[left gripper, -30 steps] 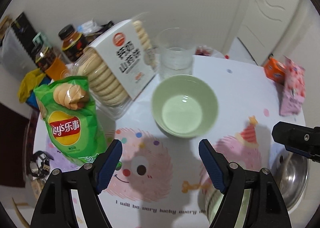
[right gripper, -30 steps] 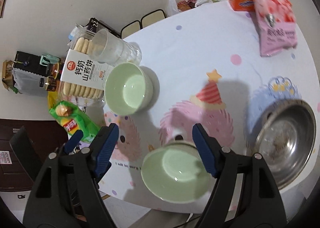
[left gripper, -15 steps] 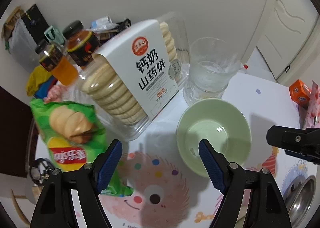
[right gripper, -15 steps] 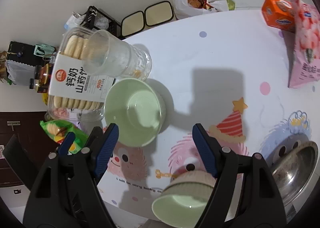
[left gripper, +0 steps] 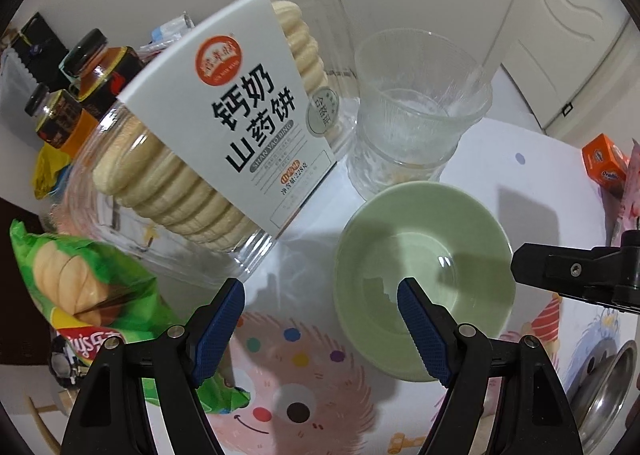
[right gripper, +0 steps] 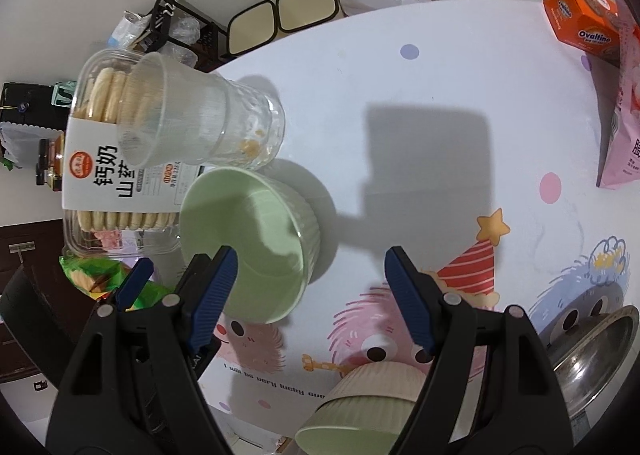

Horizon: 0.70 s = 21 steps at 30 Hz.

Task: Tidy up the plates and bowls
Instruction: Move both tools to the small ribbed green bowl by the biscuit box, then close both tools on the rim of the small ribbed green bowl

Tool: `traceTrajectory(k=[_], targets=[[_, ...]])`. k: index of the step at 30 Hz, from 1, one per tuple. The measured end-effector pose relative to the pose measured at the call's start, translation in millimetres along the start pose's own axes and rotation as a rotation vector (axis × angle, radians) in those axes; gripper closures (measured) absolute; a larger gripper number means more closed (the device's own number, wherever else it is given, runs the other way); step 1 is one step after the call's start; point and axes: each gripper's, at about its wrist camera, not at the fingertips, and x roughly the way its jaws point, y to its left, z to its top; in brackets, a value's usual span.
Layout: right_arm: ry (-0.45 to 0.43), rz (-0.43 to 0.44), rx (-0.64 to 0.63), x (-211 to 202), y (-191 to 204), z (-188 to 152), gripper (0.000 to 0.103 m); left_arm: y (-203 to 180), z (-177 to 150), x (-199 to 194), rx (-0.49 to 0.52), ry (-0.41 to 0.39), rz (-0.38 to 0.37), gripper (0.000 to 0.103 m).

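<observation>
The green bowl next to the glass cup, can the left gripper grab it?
Probably yes. The left gripper is open, and the empty pale green ceramic bowl sits right by its fingertips with nothing between them.

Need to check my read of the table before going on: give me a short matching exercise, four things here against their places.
Things:
1. clear glass cup
2. steel bowl
3. orange box
4. chips bag

Places:
A. far corner, by the pink bag
B. near right edge
C. just behind the green bowl
D. in front of the biscuit tub

Pairs: 1-C, 2-B, 3-A, 4-D
</observation>
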Motion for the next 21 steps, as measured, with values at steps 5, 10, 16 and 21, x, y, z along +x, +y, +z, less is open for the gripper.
traceTrajectory(k=[5,10,16,21], targets=[[0.02,-0.005,-0.005,9.6,0.7,6.5,0.026,-5.0,6.7,12.7,0.01,0.023,-0.004,0.022],[0.055,-0.015,0.001,25.8,1.3,13.8,0.026,-4.9,10.9,29.3,0.008,0.046,-0.012,0.022],[0.054,-0.049,-0.032,39.6,7.6,14.9,0.04,-0.1,9.1,50.8,-0.055,0.083,-0.005,0.058],[0.065,-0.059,-0.051,47.4,8.6,16.2,0.074,-13.5,3.1,51.6,0.002,0.08,-0.038,0.076]])
